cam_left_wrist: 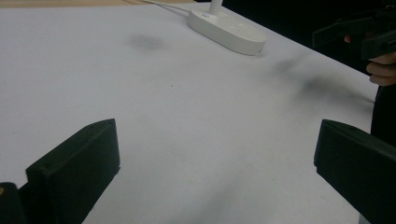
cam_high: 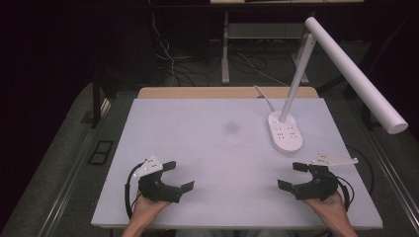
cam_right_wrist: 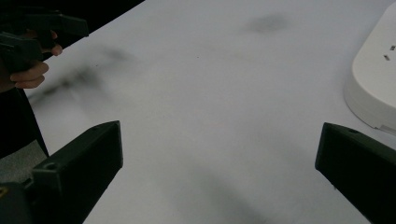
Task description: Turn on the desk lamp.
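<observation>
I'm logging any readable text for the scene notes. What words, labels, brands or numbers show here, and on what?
None can be read.
Lamp base: small grey marks on top, too small to read as words or signs.
Lamp arm, table, left gripper and right gripper: no lettering visible.

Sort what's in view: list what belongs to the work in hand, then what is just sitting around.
In hand:
- left gripper, jaws open, empty
- right gripper, jaws open, empty
- white desk lamp, the nearest thing to the right gripper

Just there:
- table
- cables on the floor behind
</observation>
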The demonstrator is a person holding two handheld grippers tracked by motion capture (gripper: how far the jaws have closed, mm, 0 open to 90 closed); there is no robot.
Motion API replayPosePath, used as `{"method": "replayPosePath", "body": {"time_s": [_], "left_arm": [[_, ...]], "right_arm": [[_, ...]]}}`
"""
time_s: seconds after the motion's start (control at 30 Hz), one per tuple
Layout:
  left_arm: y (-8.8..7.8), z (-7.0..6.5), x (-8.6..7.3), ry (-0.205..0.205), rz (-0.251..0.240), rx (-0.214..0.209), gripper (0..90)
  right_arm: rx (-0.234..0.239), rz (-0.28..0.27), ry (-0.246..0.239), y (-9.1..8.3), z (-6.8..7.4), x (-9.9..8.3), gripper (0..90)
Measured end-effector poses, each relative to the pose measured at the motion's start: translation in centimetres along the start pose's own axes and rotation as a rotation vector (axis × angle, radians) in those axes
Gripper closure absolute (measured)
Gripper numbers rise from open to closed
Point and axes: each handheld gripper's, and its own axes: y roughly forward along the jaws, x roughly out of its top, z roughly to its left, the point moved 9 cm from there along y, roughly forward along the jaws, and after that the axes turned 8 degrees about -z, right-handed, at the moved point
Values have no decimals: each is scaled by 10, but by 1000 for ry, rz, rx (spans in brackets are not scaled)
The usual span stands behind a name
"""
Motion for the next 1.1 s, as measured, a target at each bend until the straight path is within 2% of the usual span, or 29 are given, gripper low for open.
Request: {"method": "replayPosePath", "body": {"time_s": [0.47, 1.1], "left_arm": [[-1, 1, -1, 5, 7, -1, 0], [-4, 1, -1, 1, -2, 9, 0]], "right_arm": [[6, 18, 18, 0, -1, -1, 6], [11, 46, 6, -2, -1, 0, 6]]}}
